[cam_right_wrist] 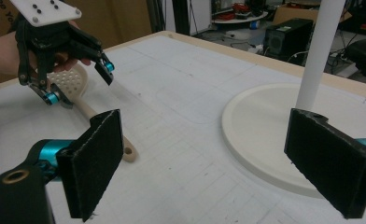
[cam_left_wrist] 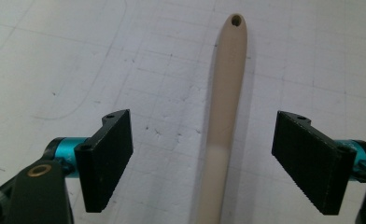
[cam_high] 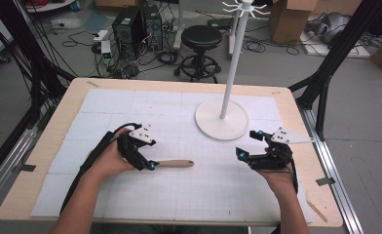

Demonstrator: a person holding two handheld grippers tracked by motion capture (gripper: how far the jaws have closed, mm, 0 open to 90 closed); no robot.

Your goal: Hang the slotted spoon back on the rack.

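**High view: slotted spoon lies between the spread jaws of the left gripper**

High view shows a wooden table [cam_high: 43, 146] covered by a white gridded mat [cam_high: 179, 190]. Toward the far right of the mat stands a white rack [cam_high: 221, 117], a round base with a tall pole rising from it.

At the person's left, the left gripper [cam_high: 147, 158] sits low over the mat with its jaws spread wide, holding nothing. A beige slotted spoon [cam_high: 175, 164] lies flat on the mat, its handle running out to the right from the jaw tips. In the left gripper view the handle [cam_left_wrist: 225, 116] passes up the middle of the gap, apart from both black pads, and ends in a small hanging hole at the far tip. In the right gripper view the spoon's perforated bowl [cam_right_wrist: 71, 81] lies under the left gripper, near the palm.

The right gripper [cam_high: 251, 146] hovers near the rack's base, well apart from the spoon, its jaws also wide and empty.
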